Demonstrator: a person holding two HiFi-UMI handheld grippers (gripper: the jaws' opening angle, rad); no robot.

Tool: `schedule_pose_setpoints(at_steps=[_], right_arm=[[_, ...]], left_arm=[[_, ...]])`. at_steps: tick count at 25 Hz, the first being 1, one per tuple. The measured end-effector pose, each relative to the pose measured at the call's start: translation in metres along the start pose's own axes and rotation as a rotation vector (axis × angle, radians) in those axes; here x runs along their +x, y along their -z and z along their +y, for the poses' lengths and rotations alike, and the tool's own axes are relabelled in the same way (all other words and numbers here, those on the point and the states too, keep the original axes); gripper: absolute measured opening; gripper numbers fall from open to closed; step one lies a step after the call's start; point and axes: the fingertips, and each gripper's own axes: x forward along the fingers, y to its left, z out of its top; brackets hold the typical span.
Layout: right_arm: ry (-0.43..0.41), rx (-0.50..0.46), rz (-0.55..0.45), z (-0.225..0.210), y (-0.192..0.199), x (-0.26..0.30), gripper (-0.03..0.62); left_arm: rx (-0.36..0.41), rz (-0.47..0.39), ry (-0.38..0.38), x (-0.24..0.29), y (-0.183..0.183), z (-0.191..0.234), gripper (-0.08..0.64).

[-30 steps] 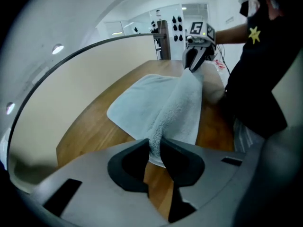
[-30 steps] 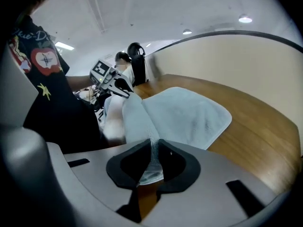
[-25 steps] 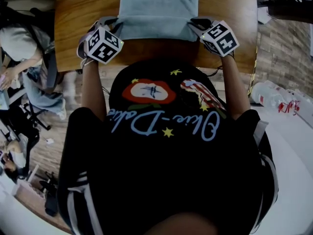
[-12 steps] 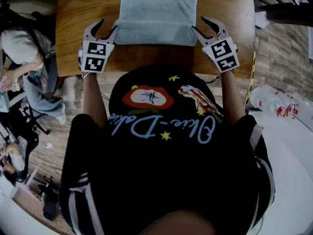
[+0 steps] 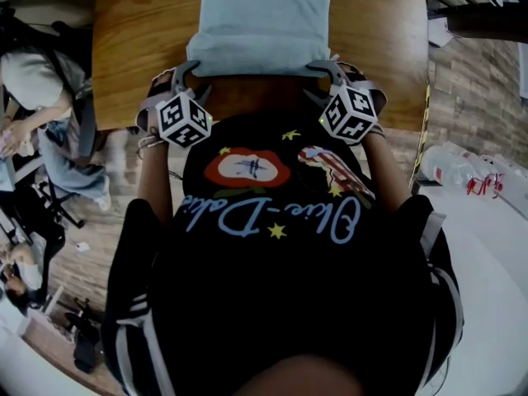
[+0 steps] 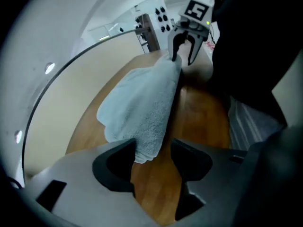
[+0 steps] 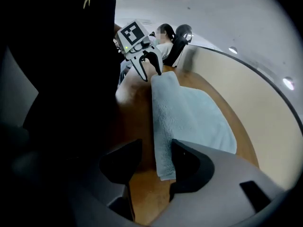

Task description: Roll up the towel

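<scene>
Re-grip stage: pale blue terry towel (image 5: 262,23) flat on brown wooden table (image 5: 124,48), its turned-over band toward the table's near edge. Left gripper (image 6: 151,151) and right gripper (image 7: 154,161) at the band's 2 ends by that edge, jaws just opened wide, towel ends between them, unclamped. Next, by judgement: closing on both ends together, then turning the band evenly away from the table's near edge.
</scene>
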Motion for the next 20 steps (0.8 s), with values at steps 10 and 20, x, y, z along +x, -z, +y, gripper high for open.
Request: schedule_pose_setpoints(at_steps=[10, 20], right_arm=[[0.026, 0.038, 0.06, -0.021, 0.011, 0.02, 0.131], [-0.101, 0.199, -0.073, -0.008, 0.001, -0.004, 0.075]], left_arm=[[-0.041, -0.004, -0.023, 0.017, 0.0, 0.013, 0.185], [-0.166, -0.089, 0.063, -0.001, -0.001, 0.001, 0.084]])
